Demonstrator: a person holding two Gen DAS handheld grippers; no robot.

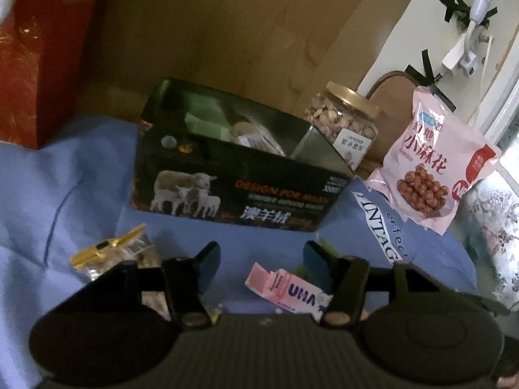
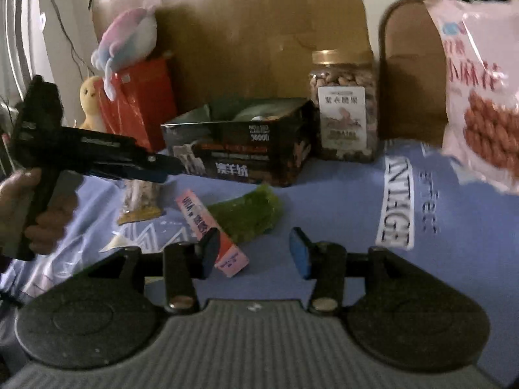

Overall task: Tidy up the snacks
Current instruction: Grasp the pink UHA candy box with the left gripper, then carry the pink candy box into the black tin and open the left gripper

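Observation:
An open black tin with a sheep picture (image 1: 233, 181) (image 2: 240, 149) stands on the blue cloth and holds a few small packs. In front of it lie a pink UHA box (image 1: 288, 288) (image 2: 207, 227), a green packet (image 2: 246, 214) and a clear gold-edged packet (image 1: 110, 253) (image 2: 139, 201). My left gripper (image 1: 261, 259) (image 2: 168, 167) hovers open above the cloth, and the pink box shows low between its fingers, untouched. My right gripper (image 2: 254, 249) is open and empty, its left finger over the pink box's near end. A pink snack bag (image 1: 434, 162) (image 2: 480, 97) stands at the right.
A gold-lidded jar of nuts (image 1: 343, 120) (image 2: 343, 107) stands right of the tin against a cardboard backdrop. A red box (image 1: 39, 48) (image 2: 139, 97) with plush toys (image 2: 126, 42) stands at the left. A hand (image 2: 19, 201) holds the left gripper's handle.

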